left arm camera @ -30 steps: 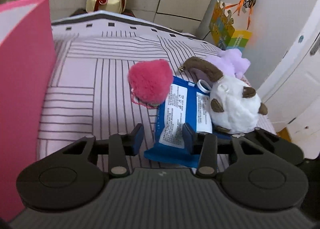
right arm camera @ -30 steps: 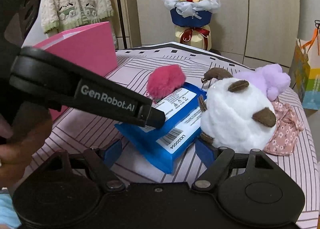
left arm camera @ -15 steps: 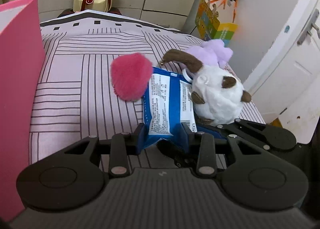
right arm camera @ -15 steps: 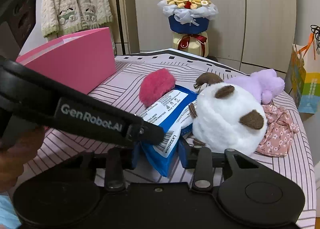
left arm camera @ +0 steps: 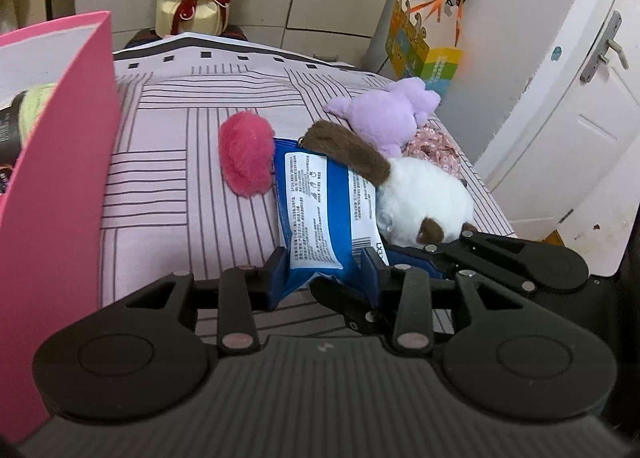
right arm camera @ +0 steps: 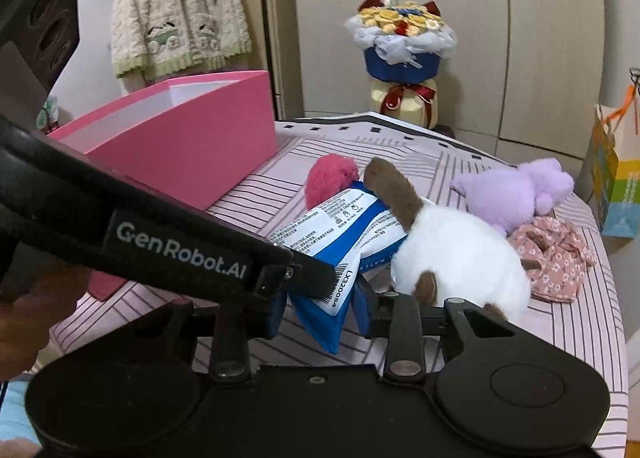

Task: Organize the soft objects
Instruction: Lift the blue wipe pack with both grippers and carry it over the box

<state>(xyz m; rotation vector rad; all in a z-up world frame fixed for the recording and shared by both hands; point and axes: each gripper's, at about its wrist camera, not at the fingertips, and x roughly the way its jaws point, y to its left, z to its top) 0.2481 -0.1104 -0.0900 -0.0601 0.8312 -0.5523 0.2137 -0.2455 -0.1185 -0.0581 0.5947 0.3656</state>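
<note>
A blue packet [left arm camera: 316,209] with white labels lies on the striped bed, its near end lifted. My left gripper [left arm camera: 323,278] is shut on that near end. My right gripper [right arm camera: 320,314] is shut on the same corner of the blue packet [right arm camera: 320,230], just under the left gripper's arm [right arm camera: 180,246]. A pink pom-pom [left arm camera: 244,155] touches the packet's far left edge. The white plush with brown ears [left arm camera: 424,197] leans on its right side, one ear across the packet. Behind lie a purple plush [left arm camera: 388,113] and a floral cloth [left arm camera: 432,141].
A tall pink box [left arm camera: 60,177] stands open on the left of the bed [left arm camera: 180,185], with items partly seen inside. A bouquet [right arm camera: 404,53] stands beyond the bed's far end by the wardrobe. A colourful gift bag [right arm camera: 616,185] and a white door [left arm camera: 580,117] are on the right.
My right gripper went from wide open to shut on the packet's near corner. The left gripper moved onto the packet's near end. Its near end has come up off the bed.
</note>
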